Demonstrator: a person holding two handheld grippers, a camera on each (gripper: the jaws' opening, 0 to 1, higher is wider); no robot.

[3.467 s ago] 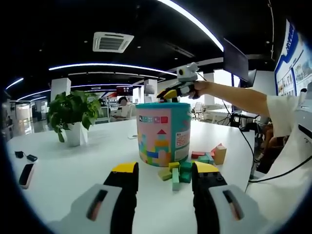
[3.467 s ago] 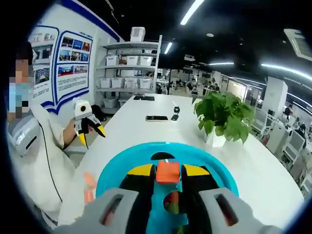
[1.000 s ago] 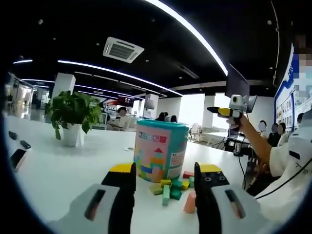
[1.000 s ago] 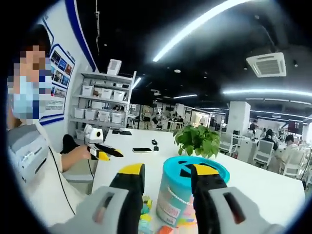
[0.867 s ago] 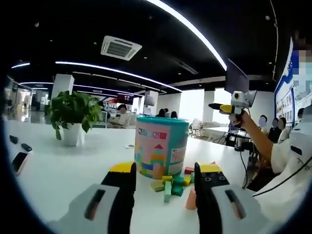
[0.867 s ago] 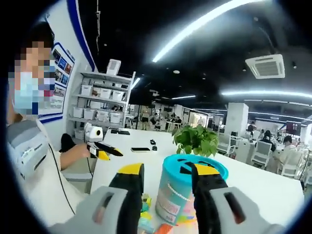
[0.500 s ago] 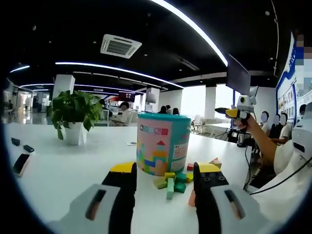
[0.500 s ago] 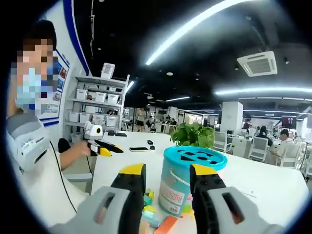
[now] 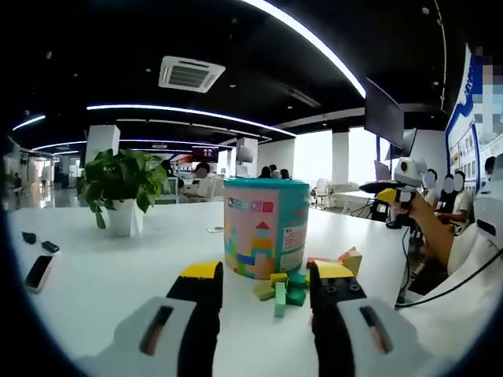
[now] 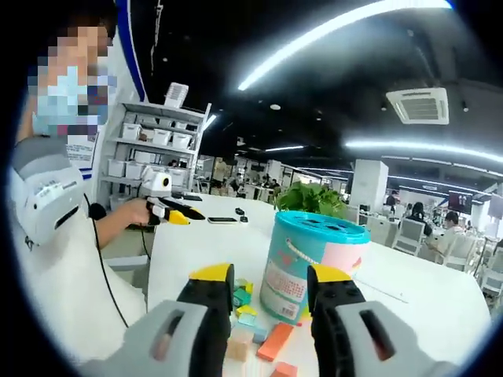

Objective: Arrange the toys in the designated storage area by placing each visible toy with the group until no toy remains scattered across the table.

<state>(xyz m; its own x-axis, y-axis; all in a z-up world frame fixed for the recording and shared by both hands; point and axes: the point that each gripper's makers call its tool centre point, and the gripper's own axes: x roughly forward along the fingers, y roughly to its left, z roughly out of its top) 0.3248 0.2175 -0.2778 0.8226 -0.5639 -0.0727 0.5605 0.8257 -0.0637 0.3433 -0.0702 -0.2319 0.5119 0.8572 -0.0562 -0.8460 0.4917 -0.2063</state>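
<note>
A teal-lidded toy bucket point(image 9: 265, 228) with block pictures stands upright on the white table point(image 9: 118, 275). Small coloured blocks point(image 9: 280, 289) lie scattered at its foot, green, yellow and orange ones among them. My left gripper point(image 9: 267, 275) is open and empty, low over the table just short of those blocks. In the right gripper view the bucket point(image 10: 313, 263) is close ahead, with an orange block point(image 10: 275, 341) and teal blocks point(image 10: 243, 301) before it. My right gripper point(image 10: 271, 287) hangs open and empty above them. Each gripper is seen in the other's view, the right gripper point(image 9: 376, 188) and the left gripper point(image 10: 189, 214), both held in the air.
A potted plant point(image 9: 122, 188) stands on the table left of the bucket. Dark phones point(image 9: 38, 271) lie near the far left edge. A person's arm point(image 9: 428, 228) reaches in from the right; the person's body point(image 10: 55, 236) fills the left side. A phone point(image 10: 220, 221) lies farther back.
The right gripper held an orange block over the bucket's lid; it has since opened, drawn back and come down beside the bucket, empty. The left gripper has stayed open near the blocks.
</note>
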